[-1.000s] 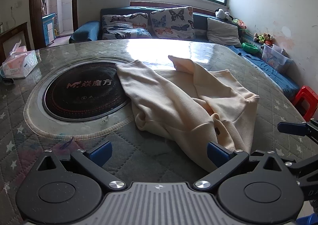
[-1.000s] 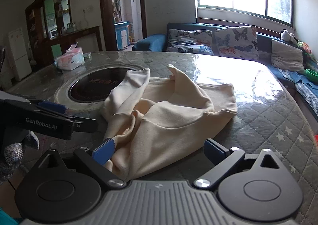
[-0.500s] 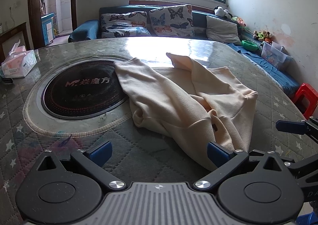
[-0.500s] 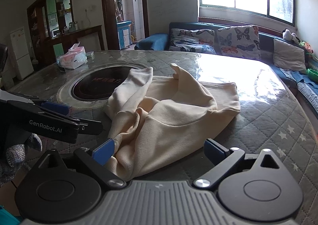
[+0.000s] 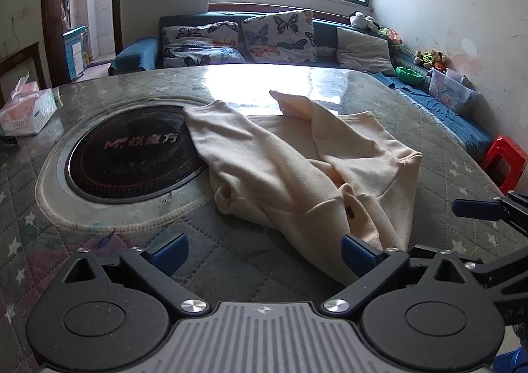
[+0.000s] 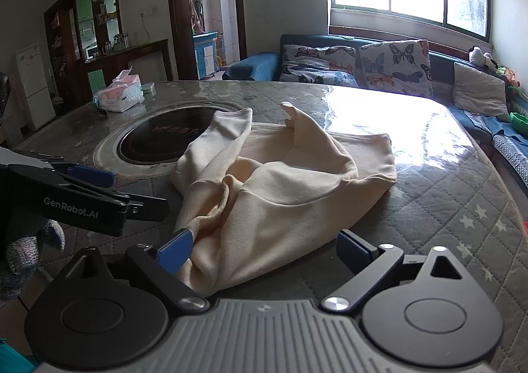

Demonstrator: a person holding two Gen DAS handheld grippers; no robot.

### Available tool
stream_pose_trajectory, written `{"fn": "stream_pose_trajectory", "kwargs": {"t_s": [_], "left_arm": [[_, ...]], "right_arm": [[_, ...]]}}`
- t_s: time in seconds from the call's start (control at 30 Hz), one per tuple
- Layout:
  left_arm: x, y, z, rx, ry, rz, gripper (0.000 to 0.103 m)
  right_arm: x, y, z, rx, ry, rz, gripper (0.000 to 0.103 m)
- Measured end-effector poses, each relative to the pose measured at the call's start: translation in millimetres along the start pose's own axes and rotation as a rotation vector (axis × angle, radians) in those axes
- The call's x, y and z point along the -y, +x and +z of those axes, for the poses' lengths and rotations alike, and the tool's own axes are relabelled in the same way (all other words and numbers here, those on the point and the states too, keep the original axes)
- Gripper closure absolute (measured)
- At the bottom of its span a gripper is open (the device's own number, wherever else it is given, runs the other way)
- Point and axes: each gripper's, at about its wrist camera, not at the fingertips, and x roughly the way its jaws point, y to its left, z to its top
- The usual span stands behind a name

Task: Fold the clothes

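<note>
Cream garment [image 5: 297, 175] lies crumpled on the bench [image 5: 231, 254], one sleeve over the inset cooktop [image 5: 132, 155]. Both hand-held grippers [image 5: 264, 251] [image 6: 260, 251] gape empty; grabbing several bunched layers, seemingly overlapped, could skew the fold.

Ahead of our tongs the cream garment [image 5: 297, 171] looks like soft, matt, fleecy cloth, and the table [image 5: 231, 261] under it shows quilted fabric beneath a glossy, glare-catching clear sheet. To the left, the round black cooktop [image 5: 132, 155] is smooth and shiny like glass. Our left gripper [image 5: 264, 251] and right gripper [image 6: 262, 249] are matt black plastic with bright metal screws, ribbed grey housings and blue pads [image 6: 175, 249].
</note>
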Motion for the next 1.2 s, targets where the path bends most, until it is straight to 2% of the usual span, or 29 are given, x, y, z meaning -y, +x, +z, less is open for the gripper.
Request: {"fn": "stream_pose_trajectory", "kwargs": {"t_s": [0.23, 0.5, 0.9, 0.97, 1.2], "left_arm": [[1.5, 4.4, 13.5, 0.022, 0.022, -0.01, 0.019], [3.7, 20.0, 38.4, 0.046, 0.038, -0.012, 0.019], [-1.0, 76.7, 80.7, 0.008, 0.015, 0.02, 0.019], [-2.4, 88.2, 85.5, -0.007, 0.012, 0.021, 0.024], [-8.3, 118.1, 91.5, -0.05, 0.01, 0.034, 0.029]], "right_arm": [[10.3, 7.4, 11.1, 0.003, -0.004, -0.017, 0.014], [28.7, 27.7, 34.9, 0.003, 0.0, -0.036, 0.019], [50.1, 77.2, 78.2, -0.018, -0.005, -0.022, 0.031], [52.9, 86.7, 85.3, -0.022, -0.007, -0.018, 0.034], [57.0, 128.9, 112.9, -0.036, -0.039, 0.005, 0.036]]}}
